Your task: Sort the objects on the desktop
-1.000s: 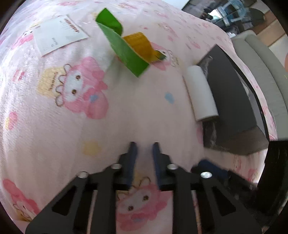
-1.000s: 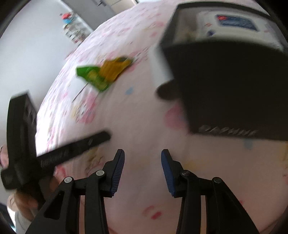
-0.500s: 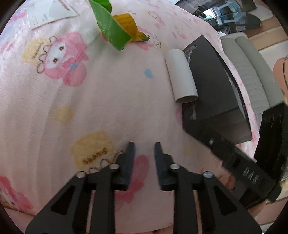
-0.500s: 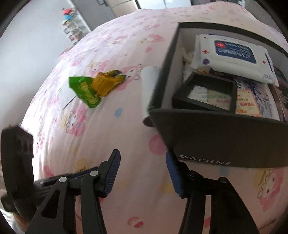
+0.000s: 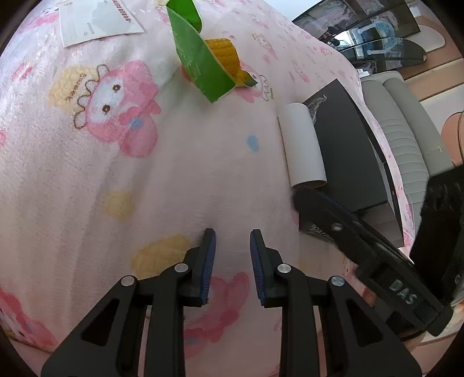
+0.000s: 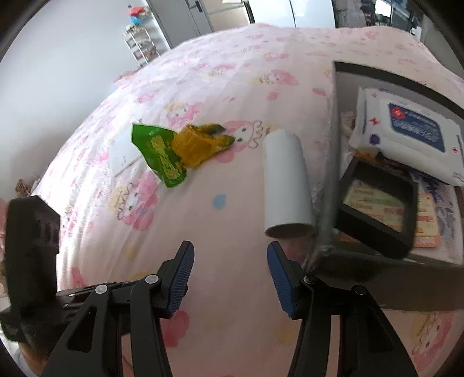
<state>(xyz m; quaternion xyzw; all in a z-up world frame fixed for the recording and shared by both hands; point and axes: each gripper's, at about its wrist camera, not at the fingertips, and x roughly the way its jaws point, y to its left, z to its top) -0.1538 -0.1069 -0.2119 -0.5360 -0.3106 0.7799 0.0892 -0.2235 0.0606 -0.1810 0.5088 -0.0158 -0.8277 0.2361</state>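
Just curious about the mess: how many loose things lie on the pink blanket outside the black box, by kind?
Crumpled green and yellow plastic wrappers: 1 bunch
White cardboard tube: 1
White paper card: 1
Total: 3

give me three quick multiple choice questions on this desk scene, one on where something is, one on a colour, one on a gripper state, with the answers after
1. Where does the white paper tube lie?
A. inside the black box
B. on the pink cloth, right beside the black box
C. on top of the wet wipes pack

2. What colour is the wrapper that lies against the yellow wrapper?
A. green
B. blue
C. red

3. How is the right gripper?
A. shut on the tube
B. shut on a wrapper
C. open and holding nothing

Answers:
1. B, the tube rests on the pink cloth along the outer wall of the black box, not in it.
2. A, it is bright green in both views.
3. C, its jaws stand wide apart over bare cloth, short of the tube.
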